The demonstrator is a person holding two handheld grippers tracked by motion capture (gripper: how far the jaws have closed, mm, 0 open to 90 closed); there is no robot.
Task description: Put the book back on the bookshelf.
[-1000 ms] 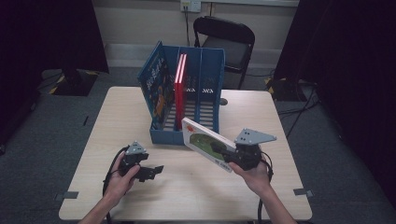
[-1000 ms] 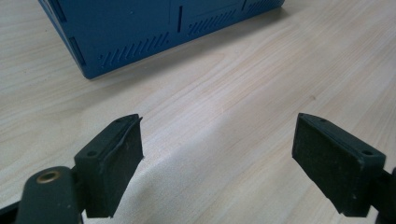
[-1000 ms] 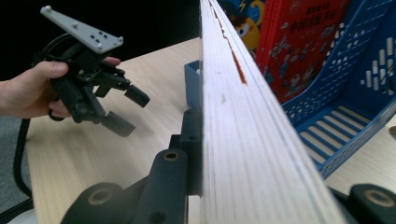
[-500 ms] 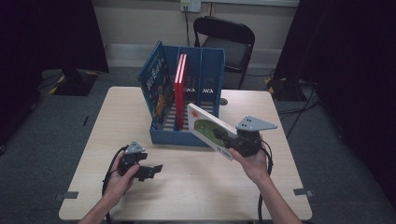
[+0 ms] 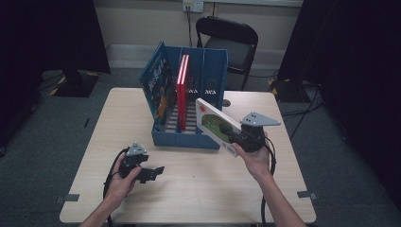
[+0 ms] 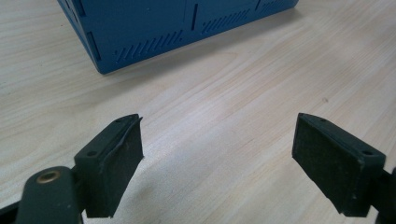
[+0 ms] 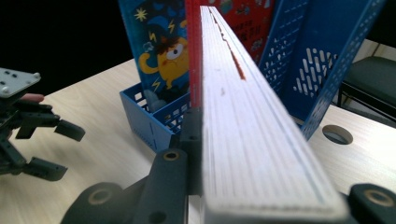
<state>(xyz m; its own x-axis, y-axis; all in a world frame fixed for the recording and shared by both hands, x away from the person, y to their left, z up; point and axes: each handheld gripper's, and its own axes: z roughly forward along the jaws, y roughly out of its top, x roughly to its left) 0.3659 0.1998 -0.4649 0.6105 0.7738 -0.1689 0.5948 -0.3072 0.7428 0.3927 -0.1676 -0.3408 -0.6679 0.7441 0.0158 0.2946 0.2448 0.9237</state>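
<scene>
A white book with a green and red cover (image 5: 215, 122) hangs tilted above the table, just right of the blue file rack (image 5: 189, 137). My right gripper (image 5: 235, 139) is shut on its lower corner; in the right gripper view its page edge (image 7: 243, 116) runs up between the jaws. A red book (image 5: 181, 90) and a blue picture book (image 5: 158, 87) stand in the rack's slots. My left gripper (image 5: 156, 172) rests low over the table near the front left, open, with bare wood between its pads (image 6: 116, 163).
A black folding chair (image 5: 229, 40) stands behind the table (image 5: 213, 189). The rack's blue wall (image 6: 140, 28) lies ahead of the left gripper. A round cable hole (image 7: 337, 134) sits in the tabletop right of the rack. Dark curtains flank the room.
My right gripper has lifted the white book and carried it back toward the rack, tipping it more upright. The left gripper has stayed in place.
</scene>
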